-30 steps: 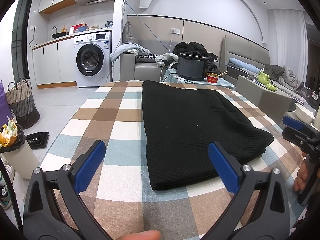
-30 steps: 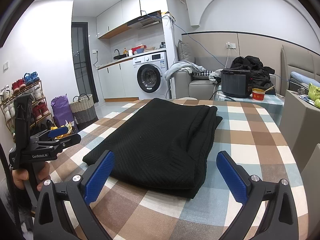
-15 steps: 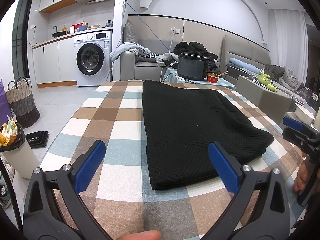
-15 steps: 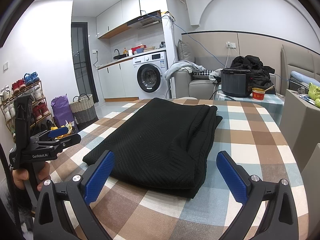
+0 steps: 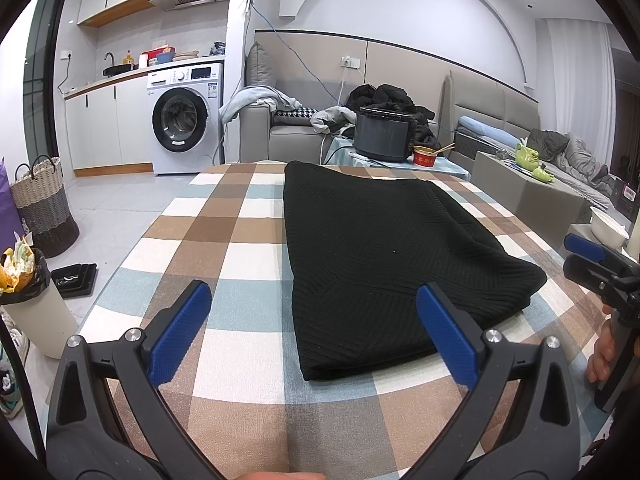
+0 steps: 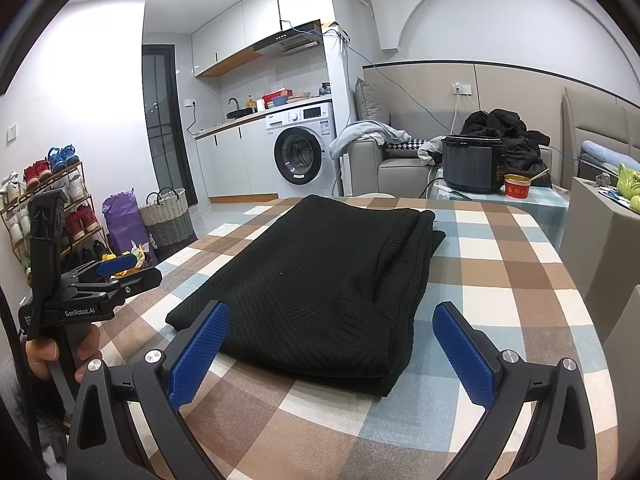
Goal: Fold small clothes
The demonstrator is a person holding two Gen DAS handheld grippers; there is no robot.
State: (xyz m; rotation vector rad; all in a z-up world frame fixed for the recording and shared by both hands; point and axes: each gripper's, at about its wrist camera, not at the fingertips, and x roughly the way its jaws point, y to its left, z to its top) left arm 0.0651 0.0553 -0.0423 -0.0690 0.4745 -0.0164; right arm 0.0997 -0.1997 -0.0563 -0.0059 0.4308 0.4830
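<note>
A black knit garment (image 5: 384, 256) lay folded flat on the checked counter (image 5: 224, 240), lengthwise down its middle, with stacked layers visible along its right edge (image 6: 404, 280). The left gripper (image 5: 316, 332) was held above the near edge of the counter, jaws spread wide and empty, its right finger over the garment's near left corner. The right gripper (image 6: 332, 348) was likewise wide open and empty, facing the garment's near right corner. Neither gripper touched the cloth. A hand (image 6: 44, 354) held the left gripper's handle.
</note>
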